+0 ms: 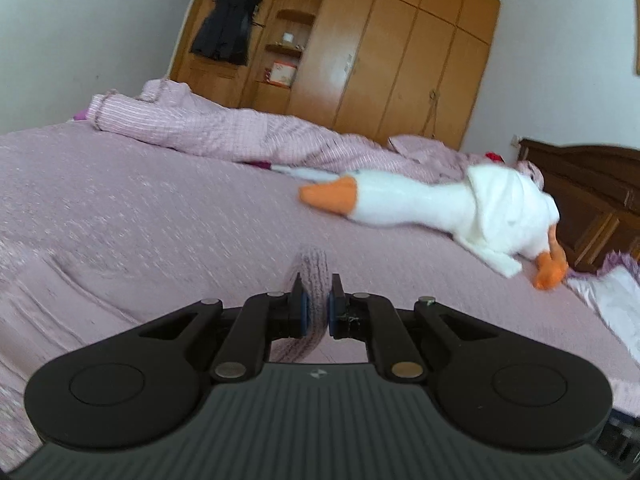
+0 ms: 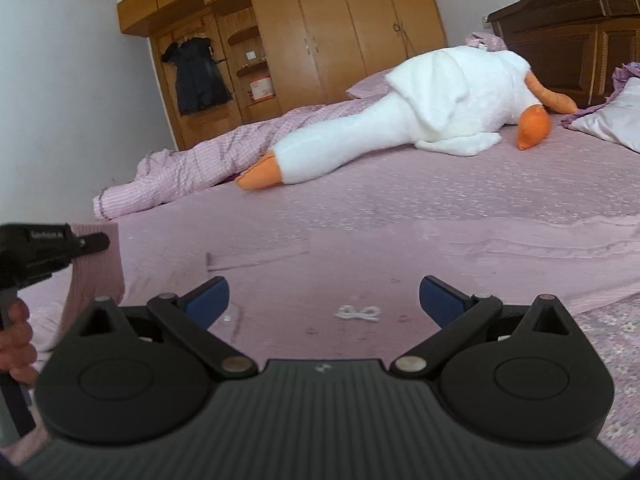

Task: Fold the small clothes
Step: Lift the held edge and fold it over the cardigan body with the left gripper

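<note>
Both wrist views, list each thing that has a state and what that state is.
Left tool: shut on pink garment, lifted.
Right tool: open, empty.
Goose toy: lying flat on bed.
Wardrobe: doors closed.
Black dress: hanging.

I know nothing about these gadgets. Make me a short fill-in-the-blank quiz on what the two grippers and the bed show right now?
1. The left gripper is shut on a piece of ribbed pink knit ____.
2. The right gripper has its fingers spread ____, holding nothing.
3. A white plush goose toy with an ____ beak lies on the pink bedspread.
4. A small white knotted string lies on the bedspread between the ____ gripper's fingers.

Missing words: cloth; open; orange; right
</note>
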`<action>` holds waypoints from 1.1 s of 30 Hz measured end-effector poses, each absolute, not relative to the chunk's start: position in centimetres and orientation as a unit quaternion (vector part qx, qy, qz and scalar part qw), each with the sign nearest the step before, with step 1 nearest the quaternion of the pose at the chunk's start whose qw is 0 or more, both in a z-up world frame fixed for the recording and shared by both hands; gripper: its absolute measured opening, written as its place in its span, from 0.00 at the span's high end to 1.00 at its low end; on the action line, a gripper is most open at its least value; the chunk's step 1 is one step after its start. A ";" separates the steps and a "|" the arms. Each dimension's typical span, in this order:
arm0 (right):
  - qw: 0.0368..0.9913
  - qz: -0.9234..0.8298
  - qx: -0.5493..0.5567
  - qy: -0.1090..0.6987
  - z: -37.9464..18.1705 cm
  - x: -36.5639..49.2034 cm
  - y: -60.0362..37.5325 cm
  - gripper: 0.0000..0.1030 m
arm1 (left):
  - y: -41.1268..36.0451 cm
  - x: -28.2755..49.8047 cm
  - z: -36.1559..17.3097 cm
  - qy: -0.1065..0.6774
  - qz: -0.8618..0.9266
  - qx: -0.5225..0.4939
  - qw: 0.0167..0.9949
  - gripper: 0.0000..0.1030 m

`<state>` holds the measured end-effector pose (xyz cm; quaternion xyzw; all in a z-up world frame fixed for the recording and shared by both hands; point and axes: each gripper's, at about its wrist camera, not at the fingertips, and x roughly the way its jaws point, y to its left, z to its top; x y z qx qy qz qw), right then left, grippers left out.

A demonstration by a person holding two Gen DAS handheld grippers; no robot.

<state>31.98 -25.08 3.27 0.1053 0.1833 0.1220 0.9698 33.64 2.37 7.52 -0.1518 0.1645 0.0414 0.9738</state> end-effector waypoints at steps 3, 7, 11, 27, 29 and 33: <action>0.970 0.121 0.102 0.185 2.9 32.5 -26.2 0.00 | 1.0 33.9 6.6 0.168 0.033 -0.147 0.974 0.91; 0.973 0.111 0.099 0.179 2.6 32.9 -27.7 0.00 | -0.3 34.4 6.2 0.167 0.027 -0.141 0.976 0.91; 0.975 0.111 0.096 0.168 2.3 32.9 -28.8 0.00 | -1.7 35.5 6.4 0.163 0.018 -0.141 0.976 0.91; 0.978 0.076 0.097 0.166 2.1 34.5 -32.5 0.00 | -9.9 38.4 6.0 0.163 -0.047 -0.127 0.977 0.91; 0.979 0.066 0.097 0.164 2.0 34.6 -33.0 0.00 | -10.5 38.3 5.9 0.161 -0.053 -0.123 0.978 0.91; 0.978 0.053 0.111 0.168 1.9 34.9 -34.0 0.00 | -11.4 38.4 5.4 0.164 -0.062 -0.121 0.977 0.91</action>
